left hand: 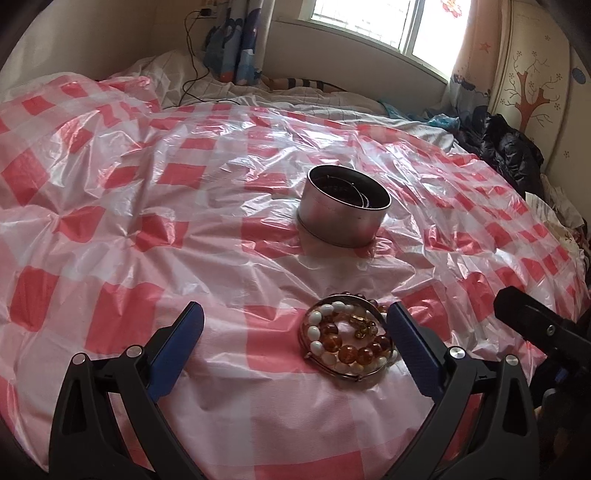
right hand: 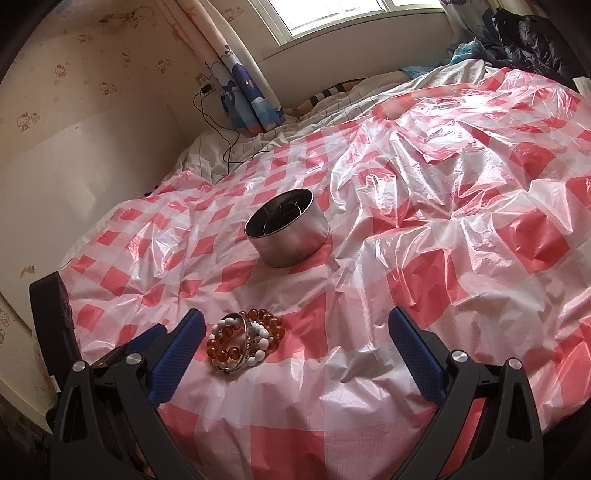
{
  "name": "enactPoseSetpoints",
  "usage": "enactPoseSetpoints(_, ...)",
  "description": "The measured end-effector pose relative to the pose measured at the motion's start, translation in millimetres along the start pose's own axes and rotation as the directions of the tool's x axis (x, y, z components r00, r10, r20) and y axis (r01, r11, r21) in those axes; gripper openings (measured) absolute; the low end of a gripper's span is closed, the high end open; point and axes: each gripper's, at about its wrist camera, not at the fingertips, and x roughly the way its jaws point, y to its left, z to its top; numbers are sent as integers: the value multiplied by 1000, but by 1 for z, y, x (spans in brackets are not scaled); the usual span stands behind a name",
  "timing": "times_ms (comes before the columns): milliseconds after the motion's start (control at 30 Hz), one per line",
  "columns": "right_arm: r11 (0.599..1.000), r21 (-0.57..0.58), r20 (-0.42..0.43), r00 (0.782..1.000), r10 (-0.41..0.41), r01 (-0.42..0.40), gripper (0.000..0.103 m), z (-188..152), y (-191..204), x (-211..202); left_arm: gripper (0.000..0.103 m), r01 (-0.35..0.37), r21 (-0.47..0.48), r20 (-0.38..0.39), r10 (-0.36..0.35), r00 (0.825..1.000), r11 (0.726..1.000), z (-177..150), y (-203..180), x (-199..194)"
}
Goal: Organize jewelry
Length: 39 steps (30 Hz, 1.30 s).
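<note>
A: Left tongs (left hand: 295, 325) gape wide and hold nothing. The beads (left hand: 347, 339) lie low and right of centre in the left view, just inside the right finger (left hand: 413, 343).

B: And the right tongs (right hand: 297, 328)?

A: Wide too, empty. There the beads (right hand: 245, 339) sit lower left, beside the left finger (right hand: 177, 354). The pile is roundish, no clear long axis. The tin (left hand: 343, 206) stands beyond, mid-frame. The left looks marginally nearer.

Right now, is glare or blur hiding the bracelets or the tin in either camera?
Left wrist view: window blown out, sheen on the plastic sheet, bracelets sharp, tin interior dark. Right wrist view: stronger glare on the sheet's right side, bracelets and tin clear; fisheye bending at edges.
</note>
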Motion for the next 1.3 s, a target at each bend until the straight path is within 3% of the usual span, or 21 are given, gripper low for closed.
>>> enactPoseSetpoints(267, 1000, 26, -19, 1000, 13, -13, 96, 2, -3, 5, 95, 73, -36, -39, -74, 996, 997, 0, -8, 16)
enactPoseSetpoints(400, 1000, 23, -4, 1000, 17, -17, 96, 4, -2, 3, 95, 100, 25, -47, -99, 994, 995, 0, -22, 19)
enactPoseSetpoints(567, 998, 68, -14, 1000, 19, -18, 96, 5, -11, 5, 95, 37, 118, -60, -30, 998, 992, -3, -44, 31)
enactPoseSetpoints(700, 997, 80, -12, 1000, 24, -22, 96, 6, -14, 6, 95, 20, 67, -61, -16, 998, 998, 0, -36, 32)
enactPoseSetpoints(800, 996, 86, -16, 999, 28, -27, 96, 7, -15, 7, 95, 44, -3, -75, -44, 996, 999, 2, -22, 34)
enactPoseSetpoints(833, 996, 88, -17, 999, 29, -28, 96, 7, -15, 8, 93, 49, -11, -80, -49, 996, 999, 2, -21, 36)
enactPoseSetpoints(900, 995, 93, -22, 999, 30, -28, 96, 8, -16, 9, 79, 59, 4, -86, -58, 995, 998, 1, -22, 37)
enactPoseSetpoints(967, 995, 98, -27, 999, 30, -27, 96, 7, -17, 10, 58, 63, 33, -94, -60, 994, 997, 1, -27, 38)
enactPoseSetpoints(1100, 994, 110, -27, 999, 30, -27, 96, 7, -20, 10, 57, 77, 37, -89, -74, 993, 996, 1, -27, 35)
enactPoseSetpoints(1200, 994, 107, -26, 999, 30, -27, 96, 8, -19, 9, 48, 104, 12, -79, -103, 992, 995, 4, -22, 29)
enactPoseSetpoints(1233, 994, 105, -26, 999, 30, -27, 96, 7, -19, 9, 30, 106, 12, -77, -105, 991, 994, 5, -21, 27)
enactPoseSetpoints(1300, 994, 103, -28, 999, 29, -26, 95, 7, -19, 10, 25, 128, 7, -79, -127, 989, 992, 7, -17, 24)
